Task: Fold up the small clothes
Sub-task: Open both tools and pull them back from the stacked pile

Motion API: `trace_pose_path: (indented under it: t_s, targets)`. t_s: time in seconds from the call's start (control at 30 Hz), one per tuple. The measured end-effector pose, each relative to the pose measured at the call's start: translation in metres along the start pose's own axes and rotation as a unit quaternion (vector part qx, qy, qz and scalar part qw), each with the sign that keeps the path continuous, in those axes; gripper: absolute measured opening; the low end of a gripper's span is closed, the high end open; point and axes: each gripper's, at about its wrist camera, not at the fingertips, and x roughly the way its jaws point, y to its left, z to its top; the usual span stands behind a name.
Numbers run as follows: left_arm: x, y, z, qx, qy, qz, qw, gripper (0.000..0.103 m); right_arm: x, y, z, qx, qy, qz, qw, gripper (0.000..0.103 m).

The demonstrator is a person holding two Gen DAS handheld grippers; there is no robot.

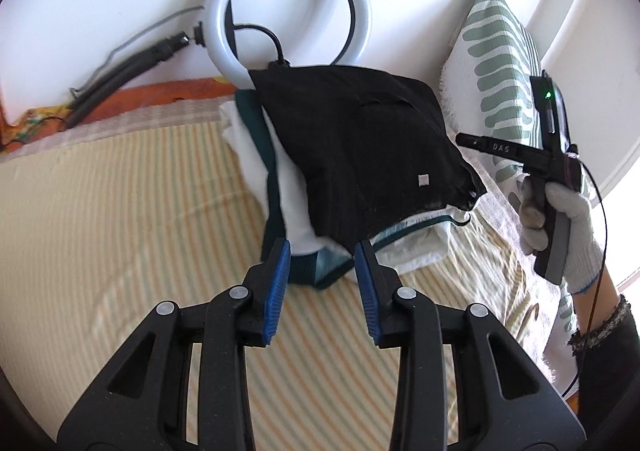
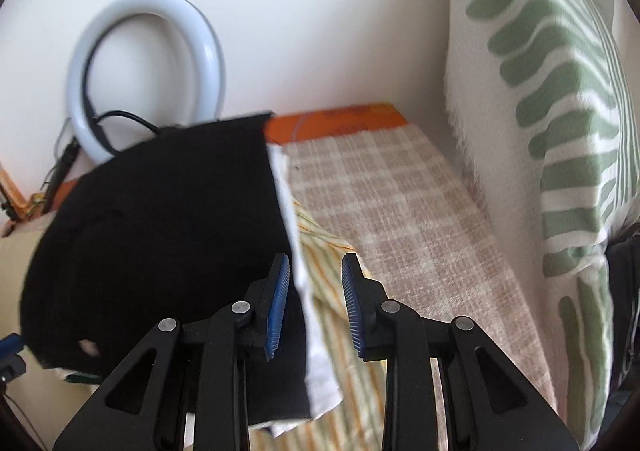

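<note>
A folded black garment (image 1: 360, 155) lies on top of a stack of folded clothes, over a white piece (image 1: 288, 191) and a dark green piece (image 1: 308, 271), on the striped bed cover (image 1: 120, 211). My left gripper (image 1: 322, 283) is open and empty, just in front of the stack's near corner. The right gripper's body (image 1: 552, 171) shows in a gloved hand to the right of the stack. In the right wrist view the black garment (image 2: 160, 235) lies at left with a white edge (image 2: 296, 251) under it; my right gripper (image 2: 314, 303) is open and empty above that edge.
A white ring light (image 1: 292, 7) with cables leans on the wall behind the stack. A green-patterned white pillow (image 2: 540, 111) stands at the right against the wall. A checked beige blanket (image 2: 400, 219) covers the bed's far right. An orange cloth (image 2: 332, 123) lies along the wall.
</note>
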Motion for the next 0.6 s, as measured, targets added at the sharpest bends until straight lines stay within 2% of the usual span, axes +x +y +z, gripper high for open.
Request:
trace_pose_path:
  t_s: [0.23,0.33,0.43,0.5,0.53,0.6]
  targets:
    - [-0.063,-0.014,-0.014,0.02,-0.03,0.017,0.9992,0.034,-0.068,0.04,-0.005,-0.021,-0.036,0.006,0.999,0.025]
    - [-0.095,-0.02,-0.024,0.024,-0.05,0.02,0.9983,0.054,-0.101,0.058,-0.011,-0.026,-0.051,0.005,0.998,0.025]
    - [-0.13,-0.025,-0.038,0.034,-0.069,0.02,0.9968,0.056,-0.132,0.076,-0.02,-0.033,-0.066,0.008,0.997,0.025]
    - [-0.155,-0.03,-0.051,0.042,-0.081,0.027,0.9955,0.06,-0.153,0.087,-0.029,-0.033,-0.076,0.013,0.997,0.031]
    - [-0.163,-0.031,-0.055,0.043,-0.084,0.027,0.9951,0.067,-0.165,0.093,-0.033,-0.033,-0.081,0.011,0.996,0.037]
    - [-0.188,-0.032,-0.071,0.047,-0.096,0.03,0.9938,0.071,-0.191,0.108,-0.044,-0.04,-0.095,0.01,0.995,0.04]
